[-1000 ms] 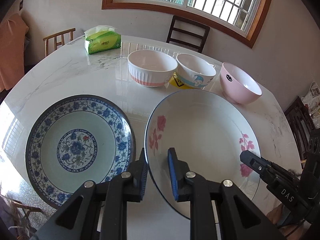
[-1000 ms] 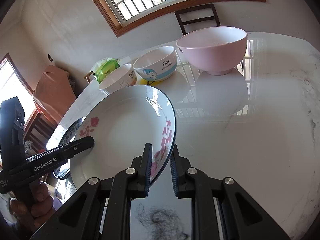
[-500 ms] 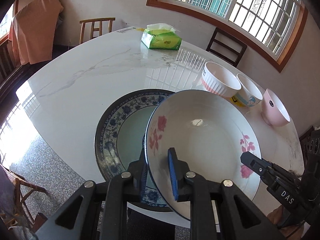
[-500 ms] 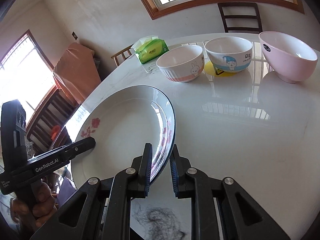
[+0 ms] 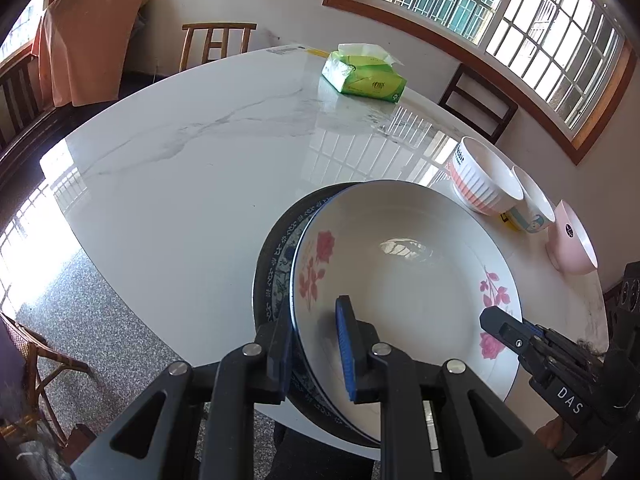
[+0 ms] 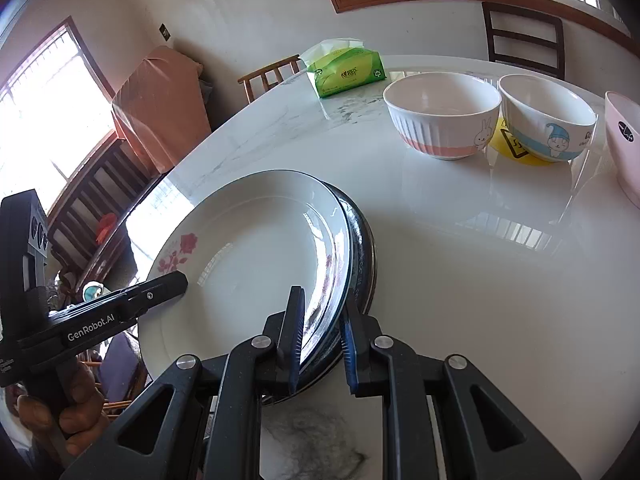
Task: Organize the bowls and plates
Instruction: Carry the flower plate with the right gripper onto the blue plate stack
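Note:
A white plate with pink roses (image 5: 404, 280) lies over the blue-patterned plate (image 5: 276, 264) at the table's near edge. My left gripper (image 5: 316, 344) is shut on the white plate's left rim. My right gripper (image 6: 320, 340) is shut on its right rim, with the blue plate's rim (image 6: 366, 248) showing just beyond. The white plate also shows in the right wrist view (image 6: 248, 264). A ribbed white and pink bowl (image 6: 442, 114), a white and blue cartoon bowl (image 6: 546, 118) and a pink bowl (image 6: 624, 140) stand in a row further back.
A green tissue pack (image 5: 362, 76) lies at the far side of the white marble table (image 5: 192, 152). Wooden chairs (image 5: 216, 42) stand around the table. A yellow sticker (image 6: 510, 146) lies between the two white bowls.
Both grippers carried the white rose plate left and lowered it over the blue-patterned plate, which is now mostly covered.

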Tool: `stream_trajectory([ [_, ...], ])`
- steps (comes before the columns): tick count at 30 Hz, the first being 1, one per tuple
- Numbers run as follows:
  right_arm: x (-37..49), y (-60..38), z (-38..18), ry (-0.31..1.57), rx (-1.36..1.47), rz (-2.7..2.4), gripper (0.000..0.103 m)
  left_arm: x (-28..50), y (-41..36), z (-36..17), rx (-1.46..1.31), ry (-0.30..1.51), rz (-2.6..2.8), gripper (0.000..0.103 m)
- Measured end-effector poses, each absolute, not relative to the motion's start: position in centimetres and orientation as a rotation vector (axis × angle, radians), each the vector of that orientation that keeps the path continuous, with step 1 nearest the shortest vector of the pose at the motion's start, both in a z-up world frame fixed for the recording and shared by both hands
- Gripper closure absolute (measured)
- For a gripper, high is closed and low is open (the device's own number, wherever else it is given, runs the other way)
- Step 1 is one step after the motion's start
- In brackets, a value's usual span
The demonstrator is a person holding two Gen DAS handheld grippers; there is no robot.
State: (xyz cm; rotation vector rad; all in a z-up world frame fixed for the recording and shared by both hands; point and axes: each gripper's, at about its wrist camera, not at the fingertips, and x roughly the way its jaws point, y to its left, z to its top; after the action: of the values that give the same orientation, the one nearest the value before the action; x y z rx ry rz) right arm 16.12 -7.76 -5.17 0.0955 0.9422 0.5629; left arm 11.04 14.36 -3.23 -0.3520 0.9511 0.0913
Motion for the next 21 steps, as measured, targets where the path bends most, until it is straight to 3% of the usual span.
stream_trajectory([
  [21, 15.7, -6.3, -5.9, 0.909, 0.035, 0.561, 0.085, 10.7, 14.6, -3.6, -0.279, 0.885, 0.116, 0.083],
])
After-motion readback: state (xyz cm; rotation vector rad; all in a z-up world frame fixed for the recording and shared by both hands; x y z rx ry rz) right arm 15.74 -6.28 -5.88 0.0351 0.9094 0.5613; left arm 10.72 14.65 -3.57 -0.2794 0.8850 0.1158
